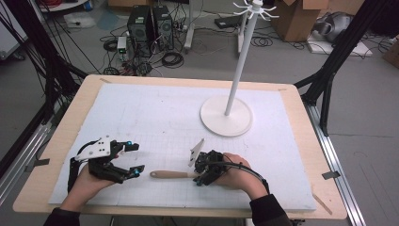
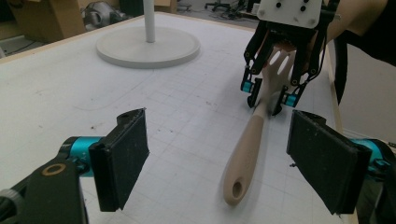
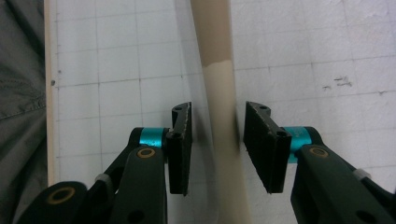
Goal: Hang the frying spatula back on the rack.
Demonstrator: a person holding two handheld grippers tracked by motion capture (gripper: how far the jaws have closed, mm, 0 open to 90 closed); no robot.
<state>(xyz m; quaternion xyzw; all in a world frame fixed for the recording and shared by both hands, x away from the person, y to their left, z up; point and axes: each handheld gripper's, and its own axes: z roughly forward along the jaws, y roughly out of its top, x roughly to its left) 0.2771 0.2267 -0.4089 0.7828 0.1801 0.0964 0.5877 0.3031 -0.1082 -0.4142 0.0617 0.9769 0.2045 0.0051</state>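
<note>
So there's one utensil on the table: a slotted spatula, the kind with a pale wooden handle and a lighter, cream-coloured neck and head. The handle has a small hanging hole near its rounded end, and you can see two slots in the head from the left gripper view. It's lying flat on the white gridded mat, near the front edge, roughly between the two hands, handle end pointing toward the left one.

Right gripper is down over the neck of the spatula, one jaw on either side of it. There's a thin gap on each side in the right gripper view, so the pads aren't actually pinching it, just straddling.

Left gripper is spread wide with nothing in it, sitting a bit back from the handle end.

Counting up: one spatula, two grippers, and one white hook stand on a round base further back on the mat.
</note>
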